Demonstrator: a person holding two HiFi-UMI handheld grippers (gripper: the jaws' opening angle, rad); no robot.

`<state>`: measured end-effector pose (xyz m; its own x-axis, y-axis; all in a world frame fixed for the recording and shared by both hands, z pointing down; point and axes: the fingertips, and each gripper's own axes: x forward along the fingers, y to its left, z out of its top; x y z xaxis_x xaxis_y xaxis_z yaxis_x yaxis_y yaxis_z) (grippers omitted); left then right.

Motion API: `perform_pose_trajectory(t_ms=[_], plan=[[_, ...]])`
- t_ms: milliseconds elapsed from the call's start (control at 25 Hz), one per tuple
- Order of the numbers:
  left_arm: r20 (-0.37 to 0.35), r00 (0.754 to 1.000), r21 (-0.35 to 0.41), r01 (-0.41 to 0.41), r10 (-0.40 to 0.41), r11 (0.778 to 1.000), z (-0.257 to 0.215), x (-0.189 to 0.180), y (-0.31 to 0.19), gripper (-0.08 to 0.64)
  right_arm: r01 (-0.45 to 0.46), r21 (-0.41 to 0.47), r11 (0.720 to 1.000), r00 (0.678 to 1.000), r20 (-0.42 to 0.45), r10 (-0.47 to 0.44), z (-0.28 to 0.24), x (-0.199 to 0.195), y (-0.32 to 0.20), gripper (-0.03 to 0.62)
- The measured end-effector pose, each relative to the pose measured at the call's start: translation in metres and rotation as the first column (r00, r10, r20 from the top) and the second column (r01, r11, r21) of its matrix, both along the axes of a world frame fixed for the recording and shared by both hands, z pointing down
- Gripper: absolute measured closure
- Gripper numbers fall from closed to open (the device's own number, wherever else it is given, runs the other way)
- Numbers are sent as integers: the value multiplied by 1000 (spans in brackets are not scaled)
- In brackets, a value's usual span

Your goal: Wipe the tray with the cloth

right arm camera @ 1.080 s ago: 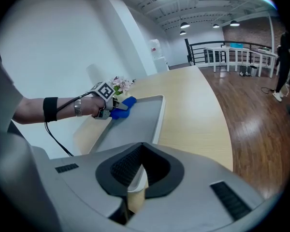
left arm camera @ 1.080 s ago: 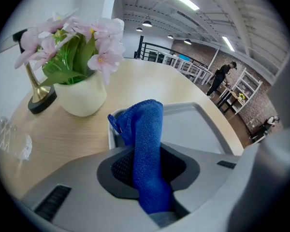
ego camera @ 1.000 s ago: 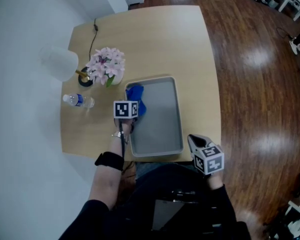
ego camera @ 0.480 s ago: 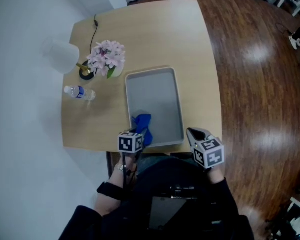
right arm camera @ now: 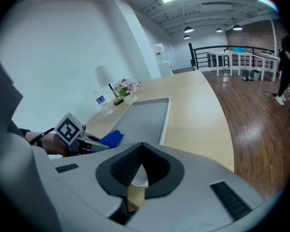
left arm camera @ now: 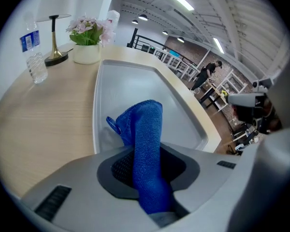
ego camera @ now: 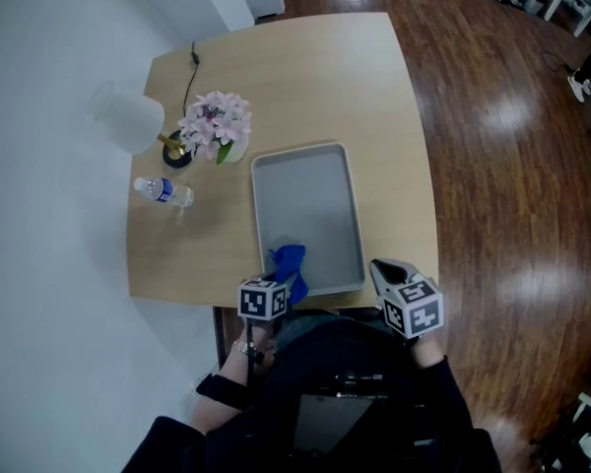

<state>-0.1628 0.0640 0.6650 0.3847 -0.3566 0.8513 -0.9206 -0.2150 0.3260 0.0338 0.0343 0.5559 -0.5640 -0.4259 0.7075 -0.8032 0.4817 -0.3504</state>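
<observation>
A view from above looks down on a pale wooden desk [ego camera: 305, 77] with rounded corners, standing on a glossy dark wood floor [ego camera: 502, 146]. A grey rectangular tray [ego camera: 310, 200] lies on the desk with its short end almost at the near edge, a little right of the middle.

A blue cloth [ego camera: 290, 264] sits bunched in the tray's near left corner, resting on the tray floor close to the left rim. The left gripper [ego camera: 276, 286] reaches in over the near edge of the desk and has its jaws clamped on this cloth. In the left gripper view the blue fabric runs up between the two dark pads and folds over onto the tray ahead of them.

The right gripper [ego camera: 382, 269] hangs just outside the tray's near right corner, over the near edge of the desk. In the right gripper view its jaw tips meet, and no object shows gripped between them; only pale tray rim and desk show through the gap lower down.

Along the desk's left edge, well apart from the tray's near end, stand a lamp with a white shade [ego camera: 128, 121], a pot of pink flowers [ego camera: 215, 126] just off the tray's far left corner, and a water bottle [ego camera: 163, 192] lying on its side. A black cable [ego camera: 189, 72] runs from the lamp toward the far edge.
</observation>
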Motion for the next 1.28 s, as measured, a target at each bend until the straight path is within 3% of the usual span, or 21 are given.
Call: perform_pose_trajectory(t_ms=[120,360,640,760,1040,1280], plan=[[-27,1000,50,8,-7,999,-10,9,-37,446,-8,-1,1000,1000,-2,8,0,4,-1,588],[0,1000,151,24,-24,988,-19,11,-172,446,-35,-11,999,999,-6,34,2,12,-4,588],[49,995,145,80,-87,986,-9,-6,-277,446,-75,-16,997,997,-13,75,5,28,-10,588],[45,995,138,82,-89,987,-2,-7,-286,446,-92,-18,996,996,-15,91,7,34,-13,588],[113,993,159,27,-45,987,0,-4,-282,446,-66,-24,998,998,-19,66,9,28,-15,588],[21,995,129,97,-101,987,-2,4,-244,446,-31,-15,999,999,-16,31,6,16,-9,588]])
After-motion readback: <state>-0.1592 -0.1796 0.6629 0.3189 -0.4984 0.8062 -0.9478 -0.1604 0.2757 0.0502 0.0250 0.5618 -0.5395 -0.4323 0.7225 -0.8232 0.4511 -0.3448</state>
